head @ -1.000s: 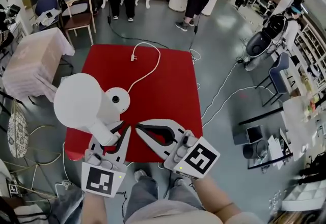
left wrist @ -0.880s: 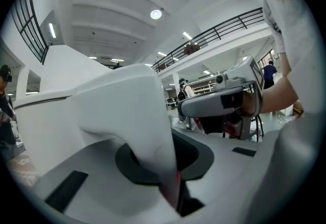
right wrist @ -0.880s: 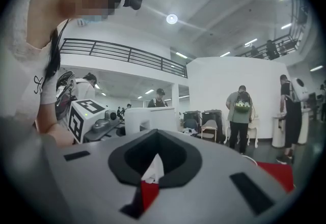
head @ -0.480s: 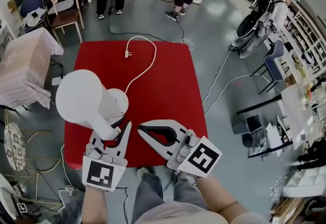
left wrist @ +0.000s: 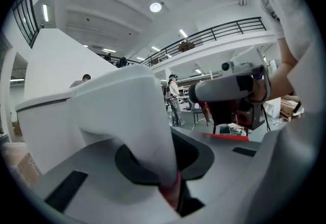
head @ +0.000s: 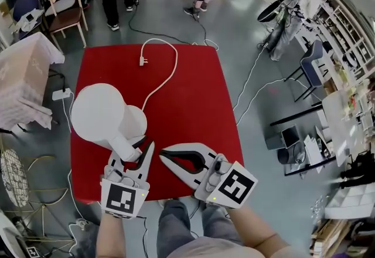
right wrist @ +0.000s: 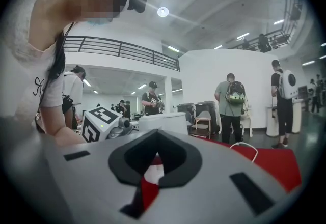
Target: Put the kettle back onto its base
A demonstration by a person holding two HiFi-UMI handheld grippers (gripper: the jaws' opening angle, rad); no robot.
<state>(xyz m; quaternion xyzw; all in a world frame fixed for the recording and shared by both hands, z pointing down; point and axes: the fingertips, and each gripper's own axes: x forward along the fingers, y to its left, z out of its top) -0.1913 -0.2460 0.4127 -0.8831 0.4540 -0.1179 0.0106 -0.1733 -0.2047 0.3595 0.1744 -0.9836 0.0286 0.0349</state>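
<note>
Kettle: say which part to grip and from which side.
Grip the handle, coming from the red table's near edge: it juts from the kettle's wide white body that way, slim enough for two jaws. The left gripper is shut on it there.

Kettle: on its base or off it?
Off: the kettle hangs in the left gripper, to one side of the base, which shows partly uncovered.
</note>
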